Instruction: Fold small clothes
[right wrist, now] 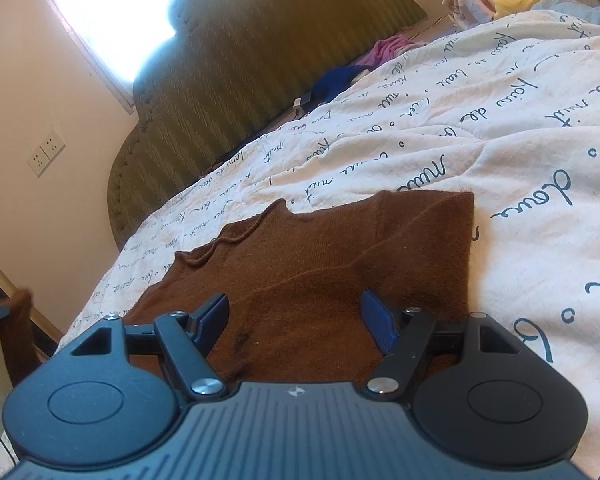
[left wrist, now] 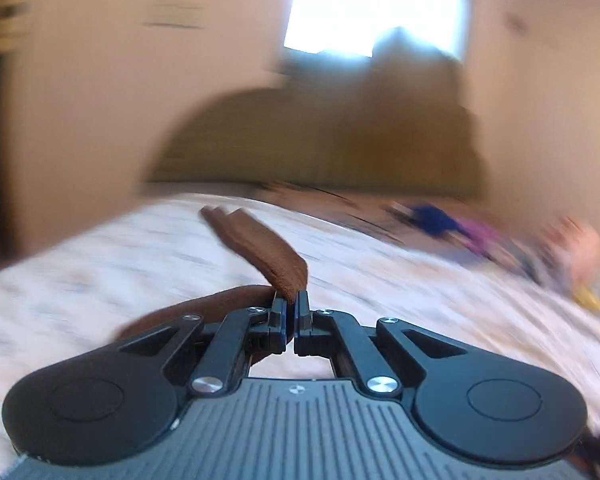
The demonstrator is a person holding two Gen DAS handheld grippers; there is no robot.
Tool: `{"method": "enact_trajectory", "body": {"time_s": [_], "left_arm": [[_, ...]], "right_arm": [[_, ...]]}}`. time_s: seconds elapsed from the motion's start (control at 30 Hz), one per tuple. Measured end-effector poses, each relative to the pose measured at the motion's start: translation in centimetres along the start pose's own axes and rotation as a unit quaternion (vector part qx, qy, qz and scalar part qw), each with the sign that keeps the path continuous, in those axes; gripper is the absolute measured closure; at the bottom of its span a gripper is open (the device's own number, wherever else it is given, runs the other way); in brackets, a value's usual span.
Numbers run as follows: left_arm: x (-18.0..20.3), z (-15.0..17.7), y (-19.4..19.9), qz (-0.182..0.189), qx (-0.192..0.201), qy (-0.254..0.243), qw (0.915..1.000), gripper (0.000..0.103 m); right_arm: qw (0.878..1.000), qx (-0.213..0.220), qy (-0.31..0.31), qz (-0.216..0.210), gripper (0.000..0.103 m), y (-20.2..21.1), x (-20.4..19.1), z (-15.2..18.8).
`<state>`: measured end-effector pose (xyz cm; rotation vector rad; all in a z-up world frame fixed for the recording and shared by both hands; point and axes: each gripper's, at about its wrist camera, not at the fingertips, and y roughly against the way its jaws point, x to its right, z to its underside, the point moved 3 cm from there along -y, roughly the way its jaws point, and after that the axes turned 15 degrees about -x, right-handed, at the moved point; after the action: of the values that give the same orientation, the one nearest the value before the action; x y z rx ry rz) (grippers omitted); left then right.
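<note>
Left gripper (left wrist: 291, 300) clenched on brown sweater (left wrist: 260, 248) fold at 12 o'clock, right gripper (right wrist: 298, 320) released, jaws wide above brown sweater (right wrist: 320, 264) lying flat on script-printed quilt (right wrist: 520, 160), green headboard (right wrist: 240, 80) at 11 o'clock.

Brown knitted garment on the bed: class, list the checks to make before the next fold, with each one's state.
1. Left gripper shut on brown knitted garment: ok.
2. Right gripper open above the garment: ok.
3. Garment body flat on white script-printed quilt: ok.
4. Quilt beside garment free of other clothes: ok.
5. Which part the left gripper holds: cannot tell, view blurred.
</note>
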<state>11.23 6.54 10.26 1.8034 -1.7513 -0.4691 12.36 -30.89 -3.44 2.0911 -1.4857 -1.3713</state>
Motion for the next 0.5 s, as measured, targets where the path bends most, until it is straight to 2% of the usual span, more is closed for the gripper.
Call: {"method": "enact_trajectory", "body": {"time_s": [0.07,0.13,0.23,0.27,0.3,0.37,0.4,0.43,0.5], "left_arm": [[7.0,3.5,-1.0,0.042,-0.029,-0.076,0.9958,0.101],[12.0,7.4,-2.7,0.07,-0.074,-0.127,0.9866,0.101],[15.0,12.1,-6.1,0.071,-0.14,-0.17,0.9729,0.101],[15.2,13.1,-6.8,0.068,-0.151,-0.182,0.9692,0.1],[15.3,13.7,-6.7,0.062,-0.145,-0.194,0.9682,0.1],[14.4,13.5,-5.8,0.071,-0.13,-0.201,0.9683,0.084],[13.7,13.3,-4.8,0.088,-0.126,-0.191,0.9694,0.061],[12.9,13.1,-3.7,0.102,-0.115,-0.179,0.9718,0.044],[11.9,12.6,-1.2,0.099,-0.084,-0.158,0.979,0.032]], "right_arm": [[1.0,0.001,-0.003,-0.004,0.031,0.0,0.1,0.0],[1.0,0.001,-0.008,-0.009,0.031,0.0,0.2,0.0],[1.0,0.003,-0.016,-0.019,0.031,0.1,0.5,-0.1],[1.0,0.003,-0.017,-0.021,0.031,0.1,0.6,-0.1],[1.0,0.004,-0.019,-0.024,0.031,0.1,0.6,-0.1],[0.999,0.004,-0.022,-0.027,0.031,0.1,0.7,-0.1],[0.999,0.004,-0.023,-0.029,0.031,0.1,0.8,-0.1],[0.999,0.004,-0.023,-0.03,0.031,0.1,0.8,-0.1],[0.999,0.003,-0.025,-0.032,0.031,0.1,0.8,-0.2]]}}
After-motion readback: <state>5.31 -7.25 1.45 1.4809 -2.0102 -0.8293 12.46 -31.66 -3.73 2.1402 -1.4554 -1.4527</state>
